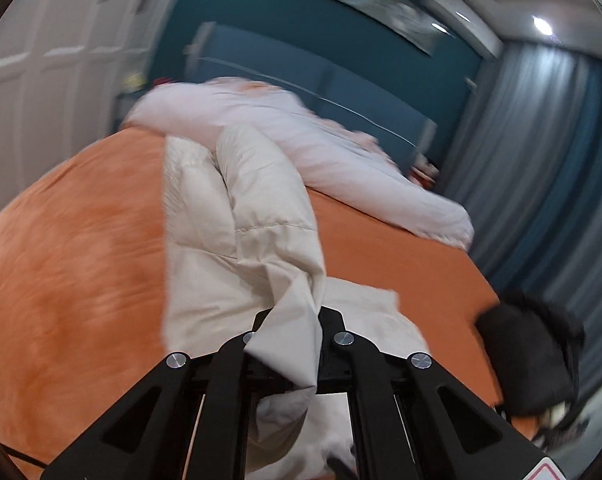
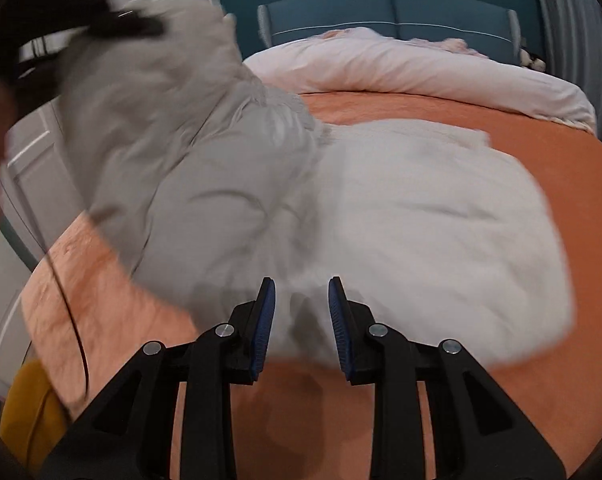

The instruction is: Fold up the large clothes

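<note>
Cream puffy quilted coat (image 2: 401, 216) lies flat on the orange bed cover (image 2: 541, 400), its long side running toward the blue headboard (image 2: 393, 12). The left gripper (image 1: 291, 320) pinches one coat sleeve (image 1: 269, 216) and holds it up above the cover. The right gripper (image 2: 301, 300) is spread wide and holds nothing, right at the coat's near edge, so I think it is the closer one to grab there.

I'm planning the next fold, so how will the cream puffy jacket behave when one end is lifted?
Probably floppy: the part pinched in the left gripper bends and drapes limply. The jacket looks quilted and puffy, so likely light for its bulk and springy when pressed. Its smooth shell may slip on the orange bedspread.
</note>
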Demonstrator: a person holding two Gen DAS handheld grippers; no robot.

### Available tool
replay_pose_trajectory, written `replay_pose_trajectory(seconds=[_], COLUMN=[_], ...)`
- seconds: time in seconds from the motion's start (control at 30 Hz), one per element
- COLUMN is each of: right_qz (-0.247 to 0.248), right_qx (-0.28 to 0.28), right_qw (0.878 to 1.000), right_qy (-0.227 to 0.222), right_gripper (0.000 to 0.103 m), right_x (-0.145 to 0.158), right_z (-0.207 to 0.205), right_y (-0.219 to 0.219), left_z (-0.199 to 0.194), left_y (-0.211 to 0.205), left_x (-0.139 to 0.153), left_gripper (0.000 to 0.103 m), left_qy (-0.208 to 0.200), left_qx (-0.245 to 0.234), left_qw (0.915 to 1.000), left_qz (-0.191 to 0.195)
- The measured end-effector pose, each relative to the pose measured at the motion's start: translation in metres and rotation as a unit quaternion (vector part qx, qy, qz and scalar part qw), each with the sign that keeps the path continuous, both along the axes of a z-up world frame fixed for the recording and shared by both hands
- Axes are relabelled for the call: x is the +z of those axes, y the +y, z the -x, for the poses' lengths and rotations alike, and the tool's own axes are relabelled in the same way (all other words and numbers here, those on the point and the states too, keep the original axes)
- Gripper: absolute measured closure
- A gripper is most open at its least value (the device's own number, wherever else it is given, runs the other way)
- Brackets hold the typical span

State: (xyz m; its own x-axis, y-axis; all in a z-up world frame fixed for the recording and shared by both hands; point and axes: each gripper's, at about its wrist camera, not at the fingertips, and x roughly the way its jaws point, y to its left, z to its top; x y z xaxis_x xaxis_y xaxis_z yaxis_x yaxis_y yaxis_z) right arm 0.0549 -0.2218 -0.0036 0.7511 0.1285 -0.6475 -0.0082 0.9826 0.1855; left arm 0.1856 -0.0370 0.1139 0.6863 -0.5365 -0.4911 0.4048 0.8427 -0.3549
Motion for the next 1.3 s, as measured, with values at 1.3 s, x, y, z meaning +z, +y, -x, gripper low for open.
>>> replay_pose_trajectory(seconds=[1.3], right_qz=[0.053], right_qx=[0.04], right_qw=[0.998], right_qy=[-0.01], right_gripper=[0.075], right_x=[0.017], right_z=[-0.17], right_y=[0.012], left_z=[-0.02], left_y=[0.194], left_x=[-0.125], left_gripper=[0.101], left_qy=[0.135], left_qx=[0.237], left_qw=[0.962], left_qz=[0.021])
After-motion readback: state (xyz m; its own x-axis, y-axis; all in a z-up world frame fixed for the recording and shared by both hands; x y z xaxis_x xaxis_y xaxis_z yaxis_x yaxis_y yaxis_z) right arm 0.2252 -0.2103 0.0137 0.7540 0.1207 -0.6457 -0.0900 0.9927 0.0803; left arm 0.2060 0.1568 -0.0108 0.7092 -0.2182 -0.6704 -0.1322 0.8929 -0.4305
